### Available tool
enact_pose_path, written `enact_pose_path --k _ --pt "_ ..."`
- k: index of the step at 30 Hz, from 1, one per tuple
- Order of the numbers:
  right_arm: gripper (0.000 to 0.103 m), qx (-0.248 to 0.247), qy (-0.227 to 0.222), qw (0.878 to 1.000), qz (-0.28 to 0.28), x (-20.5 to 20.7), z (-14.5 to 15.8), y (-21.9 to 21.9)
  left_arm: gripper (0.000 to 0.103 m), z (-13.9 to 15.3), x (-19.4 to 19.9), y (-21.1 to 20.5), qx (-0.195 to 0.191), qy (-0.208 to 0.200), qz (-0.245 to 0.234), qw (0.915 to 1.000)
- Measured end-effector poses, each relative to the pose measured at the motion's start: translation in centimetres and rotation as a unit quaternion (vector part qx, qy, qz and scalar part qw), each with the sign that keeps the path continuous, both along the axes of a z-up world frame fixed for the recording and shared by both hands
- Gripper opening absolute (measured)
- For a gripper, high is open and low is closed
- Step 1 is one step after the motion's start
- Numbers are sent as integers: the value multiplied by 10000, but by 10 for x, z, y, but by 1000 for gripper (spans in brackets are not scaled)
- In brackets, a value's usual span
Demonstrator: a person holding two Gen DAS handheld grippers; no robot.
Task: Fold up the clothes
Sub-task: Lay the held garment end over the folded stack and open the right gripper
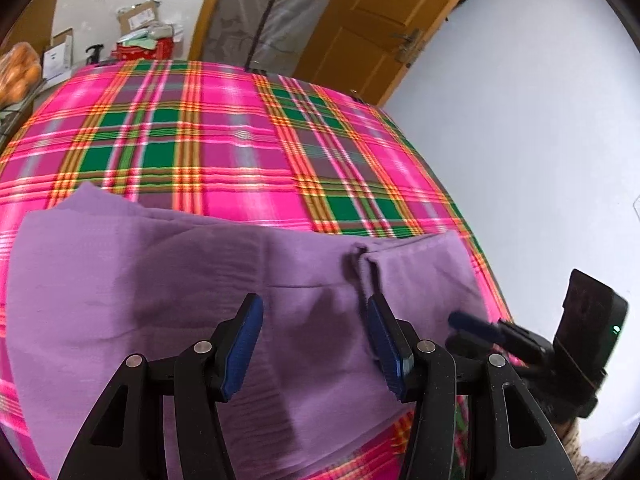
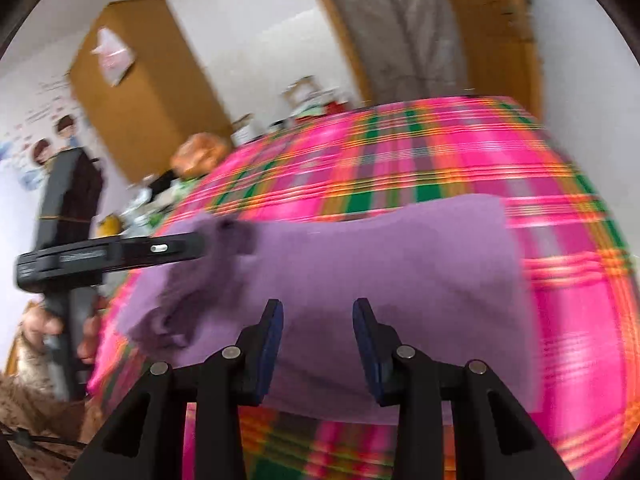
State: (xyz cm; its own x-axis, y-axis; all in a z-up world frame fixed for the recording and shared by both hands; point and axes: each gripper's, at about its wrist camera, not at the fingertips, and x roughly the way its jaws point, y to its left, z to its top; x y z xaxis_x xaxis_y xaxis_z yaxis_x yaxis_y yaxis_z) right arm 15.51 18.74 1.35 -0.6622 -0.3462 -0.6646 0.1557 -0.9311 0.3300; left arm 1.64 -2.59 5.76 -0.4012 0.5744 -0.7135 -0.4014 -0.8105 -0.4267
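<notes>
A purple garment (image 1: pixel 240 288) lies folded on the bed's pink and green plaid blanket (image 1: pixel 224 128), near its front edge. My left gripper (image 1: pixel 314 300) hovers over the garment's middle, open, with nothing between its blue pads (image 1: pixel 240 344). A small folded ridge (image 1: pixel 364 256) sits just beyond its right finger. In the blurred right wrist view, the right gripper (image 2: pixel 318 304) is open above the garment (image 2: pixel 400 260), empty. The left gripper (image 2: pixel 120 252) shows there from the side, its tip at the garment's rumpled left end. The right gripper (image 1: pixel 480 328) shows at the garment's right edge.
The blanket drops off at the right to a pale floor (image 1: pixel 520 160). A wooden door (image 1: pixel 384 20) and boxes (image 1: pixel 136 32) stand beyond the bed. A wardrobe (image 2: pixel 148 92) and clutter (image 2: pixel 196 156) line the left side. A hand (image 2: pixel 36 324) holds the left gripper's handle.
</notes>
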Motion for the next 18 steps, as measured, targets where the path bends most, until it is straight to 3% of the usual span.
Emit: enact_pose_path --k 6,10,14,18 --pt "38 606 -187 9979 -165 -13 -11 -4 56 6 2 30 81 -3 -356 9993" --pt "40 1224 -54 9923 200 -25 -9 -44 56 3 3 39 14 -62 -404 9992" --pt "38 322 -31 9961 820 -23 -3 -40 56 2 0 40 -18 -104 -341 9994" --pt "38 98 12 9996 259 -20 4 5 56 0 -3 42 -35 -147 -319 9994"
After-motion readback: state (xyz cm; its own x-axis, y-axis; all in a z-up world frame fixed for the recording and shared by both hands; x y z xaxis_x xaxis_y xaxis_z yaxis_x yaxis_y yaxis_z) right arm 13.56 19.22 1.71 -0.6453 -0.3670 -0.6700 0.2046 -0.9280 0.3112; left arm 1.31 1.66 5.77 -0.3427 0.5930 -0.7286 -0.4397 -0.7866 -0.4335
